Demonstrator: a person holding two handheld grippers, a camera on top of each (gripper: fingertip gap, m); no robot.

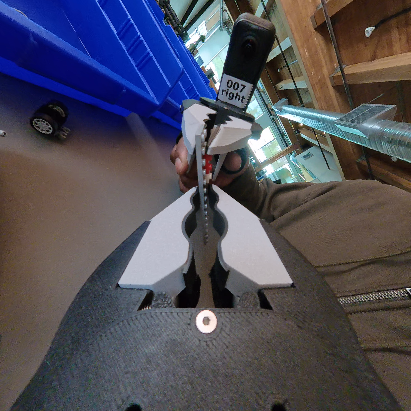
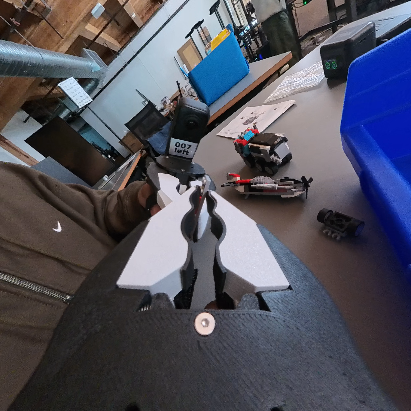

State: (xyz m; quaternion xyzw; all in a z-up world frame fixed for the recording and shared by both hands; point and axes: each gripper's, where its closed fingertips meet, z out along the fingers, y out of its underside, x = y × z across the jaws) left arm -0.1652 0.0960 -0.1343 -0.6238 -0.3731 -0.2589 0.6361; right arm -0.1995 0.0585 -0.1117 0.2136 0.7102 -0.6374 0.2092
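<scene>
Both the left gripper [image 1: 204,191] and the right gripper [image 2: 201,191] have fingers clamped on one thin grey studded brick plate [image 1: 205,213], held above the dark bench [image 2: 311,255], brick helicopter [image 2: 266,188] at two o'clock.

Dark grey desk [image 2: 311,255], matte surface. Lying on it: 1 brick-built truck [image 2: 263,151], 1 brick-built aircraft with propeller [image 2: 266,188] just in front of it, 1 loose black wheel-and-axle piece [image 2: 339,223], 1 open instruction booklet [image 2: 255,119], 1 clear plastic bag [image 2: 295,83], 1 black box-shaped device [image 2: 347,50], and blue plastic bins [image 2: 382,144] at the right edge.
</scene>
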